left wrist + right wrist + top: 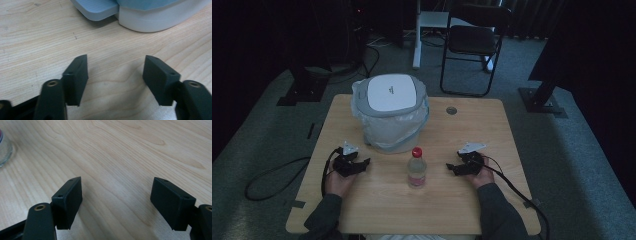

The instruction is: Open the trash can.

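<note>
We are resting our left claw (362, 165) and right claw (453, 168) on the pale wooden surface (377, 200), both spread apart and empty, flanking the clear red-capped plastic bottle (416, 168), seemingly readying a grasp; the white-lidded, bag-lined bin (390, 112) is standing just behind.

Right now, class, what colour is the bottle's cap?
Red; the bottle cap shows best in the high view.

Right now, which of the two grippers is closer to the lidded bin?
The left gripper: it rests just below the bin. The right gripper sits beyond the red-capped bottle, farther away.
</note>
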`<state>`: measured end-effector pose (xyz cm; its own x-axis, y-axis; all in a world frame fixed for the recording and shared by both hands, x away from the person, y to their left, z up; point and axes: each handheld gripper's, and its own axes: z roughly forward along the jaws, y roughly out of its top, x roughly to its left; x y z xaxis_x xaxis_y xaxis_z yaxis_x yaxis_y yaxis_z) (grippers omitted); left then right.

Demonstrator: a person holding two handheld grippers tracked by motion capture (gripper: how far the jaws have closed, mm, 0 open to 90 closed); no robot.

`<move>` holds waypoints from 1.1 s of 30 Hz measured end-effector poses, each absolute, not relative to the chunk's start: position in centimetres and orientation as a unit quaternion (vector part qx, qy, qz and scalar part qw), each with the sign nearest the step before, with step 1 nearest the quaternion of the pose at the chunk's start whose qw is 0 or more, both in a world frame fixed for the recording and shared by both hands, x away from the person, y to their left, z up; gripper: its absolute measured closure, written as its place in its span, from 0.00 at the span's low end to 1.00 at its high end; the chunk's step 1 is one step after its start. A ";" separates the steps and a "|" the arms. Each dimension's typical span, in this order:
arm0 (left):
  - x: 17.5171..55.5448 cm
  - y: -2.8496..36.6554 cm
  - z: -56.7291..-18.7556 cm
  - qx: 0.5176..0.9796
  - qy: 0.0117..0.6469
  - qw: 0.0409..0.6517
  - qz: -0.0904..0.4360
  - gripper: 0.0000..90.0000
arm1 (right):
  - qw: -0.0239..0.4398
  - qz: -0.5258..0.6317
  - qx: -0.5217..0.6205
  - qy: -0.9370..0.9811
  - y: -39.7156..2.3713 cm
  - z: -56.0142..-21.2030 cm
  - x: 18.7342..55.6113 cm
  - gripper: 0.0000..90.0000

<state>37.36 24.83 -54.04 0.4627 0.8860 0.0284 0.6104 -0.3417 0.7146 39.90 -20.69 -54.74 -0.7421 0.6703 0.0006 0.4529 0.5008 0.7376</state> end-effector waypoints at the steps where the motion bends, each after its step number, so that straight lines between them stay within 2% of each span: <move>1: 37.3 24.7 -54.0 0.792 0.471 0.323 0.214 0.46 | 0.145 0.376 0.330 0.854 -20.7 -54.7 39.9 0.27; 8: 37.3 24.5 -53.6 0.800 0.473 0.307 0.207 0.46 | 0.145 0.376 0.330 0.854 -20.7 -54.7 39.9 0.27; 20: 37.9 24.9 -53.4 0.791 0.493 0.318 0.173 0.48 | 0.146 0.376 0.332 0.853 -20.7 -54.7 39.9 0.27; 28: 38.1 25.4 -52.6 0.780 0.491 0.352 0.163 0.65 | 0.147 0.375 0.334 0.852 -20.7 -54.7 39.8 0.27; 33: 38.5 25.7 -52.2 0.777 0.487 0.362 0.167 0.72 | 0.148 0.374 0.335 0.852 -20.7 -54.7 39.8 0.27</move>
